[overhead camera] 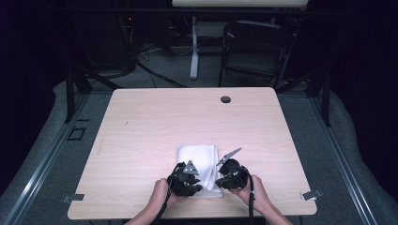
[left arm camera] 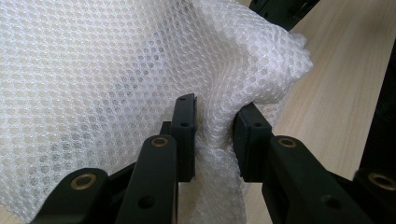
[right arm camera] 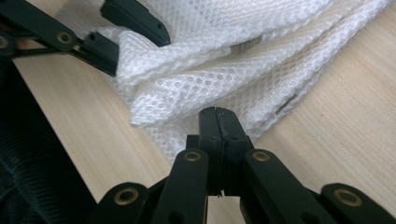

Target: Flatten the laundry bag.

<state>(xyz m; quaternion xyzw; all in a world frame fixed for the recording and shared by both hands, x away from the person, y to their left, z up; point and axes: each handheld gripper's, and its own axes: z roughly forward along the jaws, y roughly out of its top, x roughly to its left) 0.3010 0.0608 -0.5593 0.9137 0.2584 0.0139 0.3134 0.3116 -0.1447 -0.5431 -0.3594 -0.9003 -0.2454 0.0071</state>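
Gripped by both grippers, left (left arm camera: 212, 135) on a bunched fold, right (right arm camera: 218, 122) on its edge: white honeycomb-mesh cloth (left arm camera: 93, 70), rumpled.

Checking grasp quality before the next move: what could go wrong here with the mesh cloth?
1. The left claw pinches a bunched fold of the white mesh cloth; layers could slip out unevenly.
2. The right claw is shut at the cloth's edge; that thin bite may pull free.
3. Both sit near the table front edge, so cloth could drag off.
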